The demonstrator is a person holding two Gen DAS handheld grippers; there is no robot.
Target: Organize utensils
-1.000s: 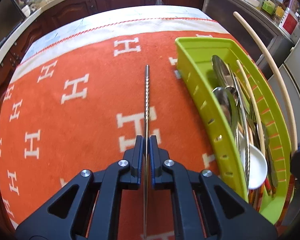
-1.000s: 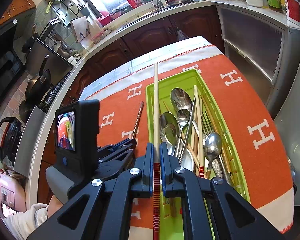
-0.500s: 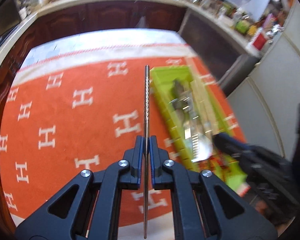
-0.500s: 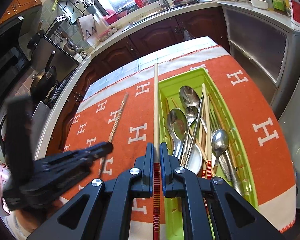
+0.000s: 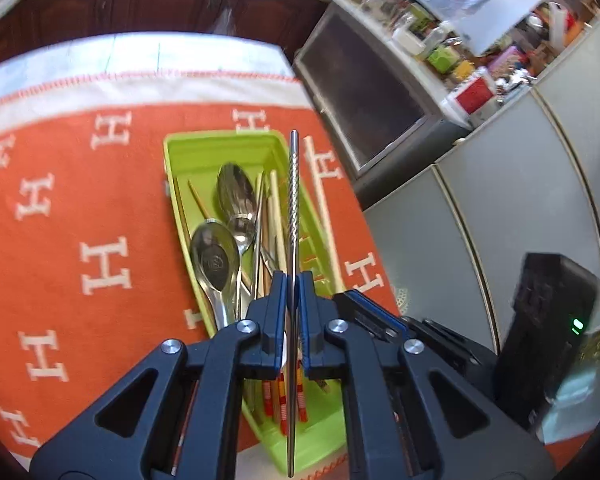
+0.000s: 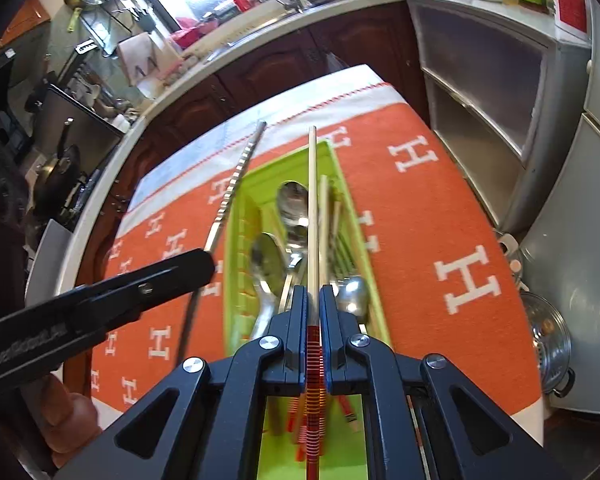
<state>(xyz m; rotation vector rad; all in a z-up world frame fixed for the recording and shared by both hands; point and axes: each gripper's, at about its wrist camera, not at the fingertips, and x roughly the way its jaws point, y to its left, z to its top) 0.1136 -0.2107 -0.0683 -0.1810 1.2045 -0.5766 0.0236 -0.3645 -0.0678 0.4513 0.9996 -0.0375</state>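
So both chopsticks are mid-delivery, judging by how things sit. The left gripper [image 5: 294, 280] is clamped on a twisted silver metal chopstick [image 5: 293, 208], which runs straight ahead from between its fingers and hangs over the right-hand side of the lime green plastic utensil tray [image 5: 216, 148] in front of the claw. The right gripper [image 6: 311, 296] is pinched tight on a pale wooden chopstick with red and yellow stripes at the handle end [image 6: 312, 208], and that one also points straight ahead, lined up along the length of the tray.

The tray sits on an orange cloth with white H letters [image 5: 60, 208], and it's already loaded: a couple of shiny steel spoons [image 5: 216, 258], more wooden chopsticks and what look like other metal utensils, though the blur makes the rest hard to sort out.

Step in hand looks like carrying the last loose sticks to the tray. Next move probably calls for lowering each stick lengthwise into the tray, parallel to what's in there, then letting the jaws go. Dropping from too high could bounce a stick off the spoons, so lower first.

Pose-wise, both claws are tilted down toward the tray. From the right wrist view the left gripper [image 6: 100, 304] comes in from the left side, its metal chopstick angled toward the tray's left wall, not in it yet.
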